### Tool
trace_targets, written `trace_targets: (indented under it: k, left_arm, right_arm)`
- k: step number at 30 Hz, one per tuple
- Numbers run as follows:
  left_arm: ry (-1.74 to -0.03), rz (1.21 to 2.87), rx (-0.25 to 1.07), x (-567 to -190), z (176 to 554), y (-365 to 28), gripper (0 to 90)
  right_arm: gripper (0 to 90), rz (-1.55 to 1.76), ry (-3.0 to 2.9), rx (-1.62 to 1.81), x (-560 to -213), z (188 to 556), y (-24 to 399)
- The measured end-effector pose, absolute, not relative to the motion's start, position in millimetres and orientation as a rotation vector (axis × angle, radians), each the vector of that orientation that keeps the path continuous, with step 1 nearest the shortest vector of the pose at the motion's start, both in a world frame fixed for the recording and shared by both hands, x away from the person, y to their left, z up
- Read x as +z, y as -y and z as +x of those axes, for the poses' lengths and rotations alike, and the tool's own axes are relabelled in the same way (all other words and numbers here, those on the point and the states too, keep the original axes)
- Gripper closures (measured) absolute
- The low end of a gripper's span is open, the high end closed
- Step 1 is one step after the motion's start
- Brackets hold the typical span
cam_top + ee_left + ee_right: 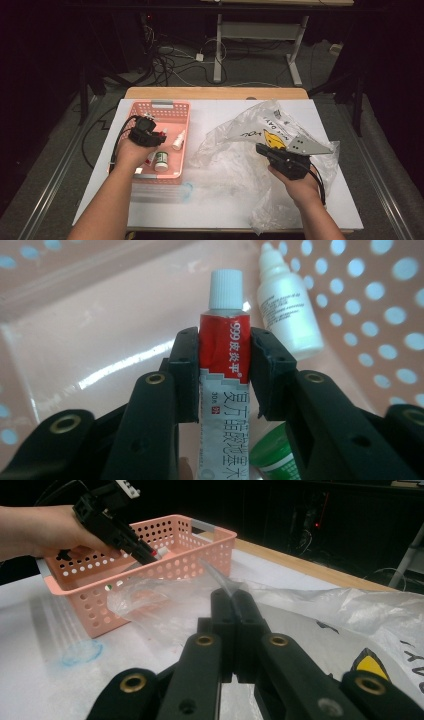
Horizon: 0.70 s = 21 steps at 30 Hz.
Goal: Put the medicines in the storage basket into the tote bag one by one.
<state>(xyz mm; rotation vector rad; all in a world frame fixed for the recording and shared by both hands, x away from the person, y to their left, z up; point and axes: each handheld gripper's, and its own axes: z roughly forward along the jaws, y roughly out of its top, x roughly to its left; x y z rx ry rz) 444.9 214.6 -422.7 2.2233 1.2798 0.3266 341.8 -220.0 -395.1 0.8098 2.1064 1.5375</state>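
Note:
My left gripper is shut on a red-and-white ointment tube with a white cap, held inside the pink perforated basket. From above, the left gripper hovers over the basket's middle. A white dropper bottle lies just beyond the tube, and a green-capped jar sits below it. My right gripper is shut on the edge of a clear plastic bag. That bag spreads across the table's right half, with the right gripper at its middle.
The white tabletop has a wooden strip along its far edge. A clear cylinder with a blue end lies in front of the basket. Cables and a desk frame stand on the floor beyond.

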Motion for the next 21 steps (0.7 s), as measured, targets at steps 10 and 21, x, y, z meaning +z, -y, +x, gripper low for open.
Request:
trace_targets:
  k: [10, 21]
  left_arm:
    - [-1.194, 2.079, 0.393, -407.3, 429.4, -215.4, 66.1]
    - [-1.118, 1.971, 0.393, -401.8, 415.9, -208.1, 66.2]
  right_arm:
    - [90.0, 0.809, -2.105, 1.539, -394.6, 341.4, 219.9]
    - [90.0, 0.808, -2.105, 1.54, -394.2, 340.6, 219.6]
